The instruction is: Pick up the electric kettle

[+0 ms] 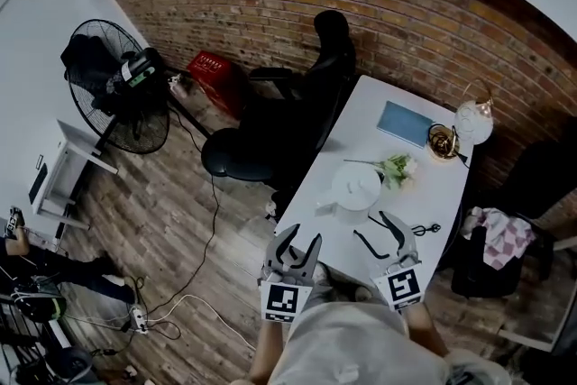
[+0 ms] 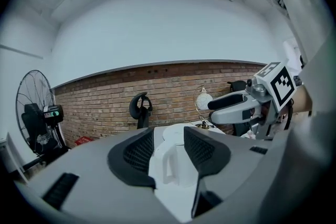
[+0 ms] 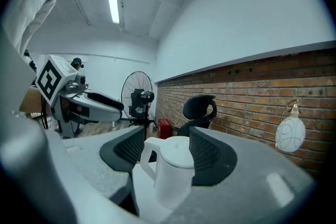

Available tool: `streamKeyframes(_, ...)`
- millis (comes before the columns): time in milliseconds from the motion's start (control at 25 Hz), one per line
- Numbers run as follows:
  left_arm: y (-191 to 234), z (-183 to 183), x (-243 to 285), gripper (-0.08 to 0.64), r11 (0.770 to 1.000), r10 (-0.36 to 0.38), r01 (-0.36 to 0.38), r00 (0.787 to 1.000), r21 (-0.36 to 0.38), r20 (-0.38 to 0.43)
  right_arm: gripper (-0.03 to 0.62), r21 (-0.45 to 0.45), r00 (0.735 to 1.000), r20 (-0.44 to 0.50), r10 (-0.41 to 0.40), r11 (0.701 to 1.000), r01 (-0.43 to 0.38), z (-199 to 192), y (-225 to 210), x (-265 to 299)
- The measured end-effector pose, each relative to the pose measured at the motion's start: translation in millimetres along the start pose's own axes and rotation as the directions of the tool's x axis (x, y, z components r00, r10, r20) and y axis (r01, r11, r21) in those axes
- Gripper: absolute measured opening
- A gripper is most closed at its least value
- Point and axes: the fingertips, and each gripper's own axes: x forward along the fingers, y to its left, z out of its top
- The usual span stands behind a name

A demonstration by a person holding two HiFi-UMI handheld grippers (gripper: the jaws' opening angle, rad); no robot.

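Hovering with jaws wide apart, left gripper [image 2: 168, 135] and right gripper [image 3: 167, 134], nothing held or touched, white electric kettle [image 1: 356, 187] upright on table [image 1: 370, 99], lid on

Behind the left tool [image 2: 168, 139], the kettle [image 2: 173, 165] is partly hidden — its lid edges and sides covered.

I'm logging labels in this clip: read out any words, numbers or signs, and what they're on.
None can be read.
Left cube, right cube: square marker patterns, no letters.
Fan box: display too small to read.
Crate: markings too blurred.
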Motion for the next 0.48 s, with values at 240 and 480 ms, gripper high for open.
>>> streamKeyframes(240, 9.5, -10.2, 20.4, 0.179, 0.995, -0.102, 0.103, 0.995, 0.015, -0.015, 0.253, 0.037, 0.994, -0.034, -0.101, 0.994, 0.102, -11.2, -3.2, 4.8)
streamKeyframes(480, 12.0, -22.8, 40.5, 0.178, 0.978, -0.204, 0.206, 0.978, 0.043, -0.044, 0.253, 0.076, 0.978, -0.069, -0.197, 0.976, 0.202, -26.7, -4.8, 6.2)
